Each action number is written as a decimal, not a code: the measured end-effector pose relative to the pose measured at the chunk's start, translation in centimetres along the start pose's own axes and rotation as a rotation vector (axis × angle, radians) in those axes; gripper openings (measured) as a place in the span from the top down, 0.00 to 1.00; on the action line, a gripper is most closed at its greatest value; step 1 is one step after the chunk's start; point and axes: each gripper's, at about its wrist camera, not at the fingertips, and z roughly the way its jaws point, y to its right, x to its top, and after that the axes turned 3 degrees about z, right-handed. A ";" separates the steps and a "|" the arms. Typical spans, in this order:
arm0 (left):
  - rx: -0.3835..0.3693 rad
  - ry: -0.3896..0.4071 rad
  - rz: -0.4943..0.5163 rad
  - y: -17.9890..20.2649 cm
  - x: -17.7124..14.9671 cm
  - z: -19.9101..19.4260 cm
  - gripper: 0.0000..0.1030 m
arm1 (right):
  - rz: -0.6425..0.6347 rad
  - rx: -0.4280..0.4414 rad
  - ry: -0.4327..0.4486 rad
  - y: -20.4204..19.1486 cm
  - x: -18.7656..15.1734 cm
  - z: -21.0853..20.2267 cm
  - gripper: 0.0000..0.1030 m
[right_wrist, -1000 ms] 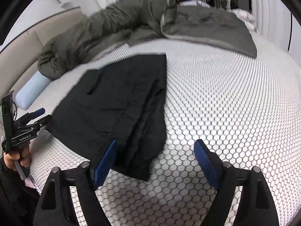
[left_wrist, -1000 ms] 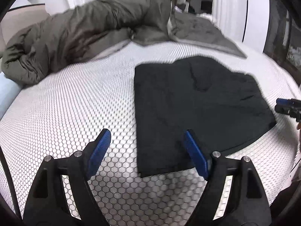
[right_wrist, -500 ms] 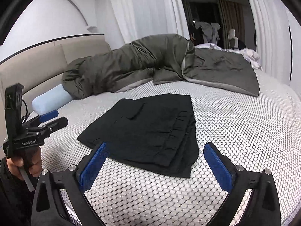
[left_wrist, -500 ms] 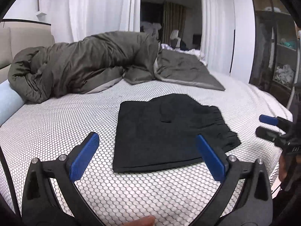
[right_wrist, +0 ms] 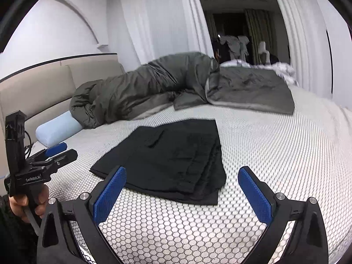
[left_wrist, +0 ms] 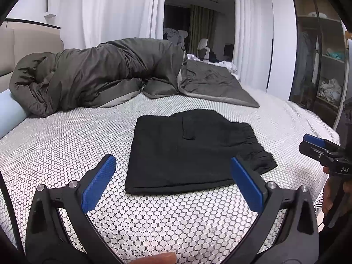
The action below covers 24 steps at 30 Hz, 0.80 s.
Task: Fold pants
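My left gripper (left_wrist: 172, 181) and right gripper (right_wrist: 181, 192) have just been opening; both stand wide and empty. The pants (left_wrist: 189, 151) lie folded on the bed (left_wrist: 66, 145). Soft, limp, probably light; I grip stacked edges.

The black pants (left_wrist: 187, 149) lie folded flat on the bed (left_wrist: 66, 145). The left gripper (left_wrist: 173, 182) has just been opening; nothing sits between its jaws. The right gripper (left_wrist: 314, 144) hovers beside the pants.
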 end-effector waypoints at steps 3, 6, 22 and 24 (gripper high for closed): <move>0.005 -0.007 0.009 -0.1 0.0 0.6 0.00 | 0.002 0.000 -0.011 -0.1 0.0 0.4 0.00; 0.007 -0.006 0.012 -0.1 0.0 0.8 0.00 | -0.021 0.007 0.020 -0.6 0.1 -0.3 0.00; 0.007 -0.013 0.010 -0.1 0.0 1.3 0.00 | -0.046 0.007 0.031 -1.1 0.0 -0.5 0.00; 0.007 -0.012 0.009 0.0 0.0 1.2 0.00 | -0.048 0.006 0.030 -1.2 -0.1 -0.5 0.00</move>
